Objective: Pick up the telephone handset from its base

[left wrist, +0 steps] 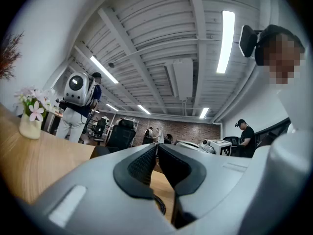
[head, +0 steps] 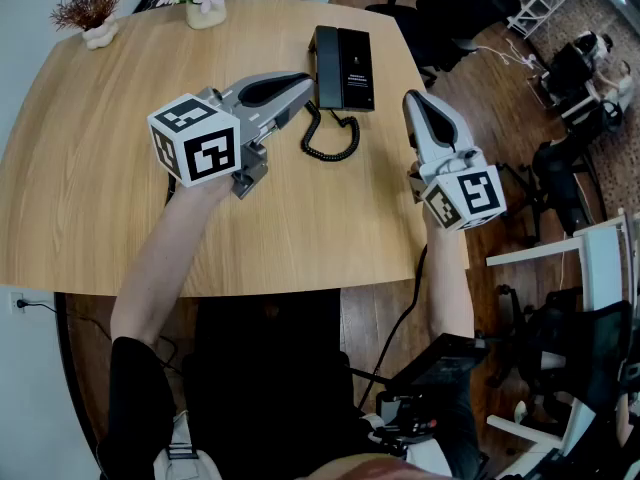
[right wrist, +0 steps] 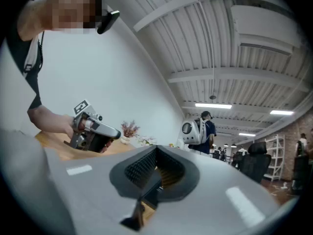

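1. Closest to the head camera are the person's bare forearms (head: 165,258), cut off below by dark clothing. They carry the grey plastic left gripper (head: 308,84) and grey plastic right gripper (head: 414,100). Black-and-white marker cubes hide most of both hands.
2. Each gripper's own view shows its ribbed black pads meeting at the tips. Both pairs of tongs are closed, and neither clamps anything.
3. In the left gripper view the gripper's own body covers the telephone. Only a short piece of black coiled cord (head: 335,143) shows through the gap behind the pads. In the right gripper view a slim dark shape sits in that gap, too small to identify.
4. The black oblong telephone handset (head: 325,66) lies in its cradle along the left side of the flat black telephone base (head: 356,68).
5. Its long axis runs away from the person, parallel to the base's long side. The cord loops from the near end toward the person.
6. The left gripper's tip is just beside the base's near left corner, by the handset. Whether it touches cannot be told. The right gripper is to the right of the base, apart from it, over the table's rim.
7. The base sits near the far right rim of the light round wooden table (head: 90,188). Open wood stretches to the left of the base and on its near side.
8. Well to the left of the base, at the far rim, stand a cream vase of pink flowers (head: 205,8) and a white pot of dried reddish twigs (head: 97,30).
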The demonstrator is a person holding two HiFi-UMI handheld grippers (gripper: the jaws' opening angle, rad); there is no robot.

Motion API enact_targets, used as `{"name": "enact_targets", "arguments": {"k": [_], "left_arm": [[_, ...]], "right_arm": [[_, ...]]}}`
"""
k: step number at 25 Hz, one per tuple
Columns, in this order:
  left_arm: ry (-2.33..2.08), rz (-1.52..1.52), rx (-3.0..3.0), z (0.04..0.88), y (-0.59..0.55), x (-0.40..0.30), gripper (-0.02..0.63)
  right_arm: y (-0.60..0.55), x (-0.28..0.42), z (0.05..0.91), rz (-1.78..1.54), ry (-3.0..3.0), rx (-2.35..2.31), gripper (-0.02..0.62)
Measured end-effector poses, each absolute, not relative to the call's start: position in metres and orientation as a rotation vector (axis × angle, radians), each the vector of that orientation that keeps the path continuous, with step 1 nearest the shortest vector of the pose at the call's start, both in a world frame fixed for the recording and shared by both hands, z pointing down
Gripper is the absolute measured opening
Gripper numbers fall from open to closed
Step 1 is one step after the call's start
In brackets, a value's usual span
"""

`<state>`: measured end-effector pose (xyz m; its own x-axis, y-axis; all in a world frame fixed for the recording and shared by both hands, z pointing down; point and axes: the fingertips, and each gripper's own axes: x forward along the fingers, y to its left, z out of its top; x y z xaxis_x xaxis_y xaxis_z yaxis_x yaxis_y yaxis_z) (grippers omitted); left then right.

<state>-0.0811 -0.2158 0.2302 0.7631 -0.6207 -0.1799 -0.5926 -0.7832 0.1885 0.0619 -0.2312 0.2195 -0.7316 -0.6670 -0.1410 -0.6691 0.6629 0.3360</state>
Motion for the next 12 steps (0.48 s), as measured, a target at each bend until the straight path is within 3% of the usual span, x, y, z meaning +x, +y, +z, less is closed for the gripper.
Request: {"name": "enact_targets", "arguments": {"k": [12], "left_arm": [[-1.036, -0.315, 2.653, 0.284, -0.266, -0.104, 0.023]], "right_arm": [[-0.345, 0.088, 0.251, 0.274, 2.792, -1.428, 0.002]]}}
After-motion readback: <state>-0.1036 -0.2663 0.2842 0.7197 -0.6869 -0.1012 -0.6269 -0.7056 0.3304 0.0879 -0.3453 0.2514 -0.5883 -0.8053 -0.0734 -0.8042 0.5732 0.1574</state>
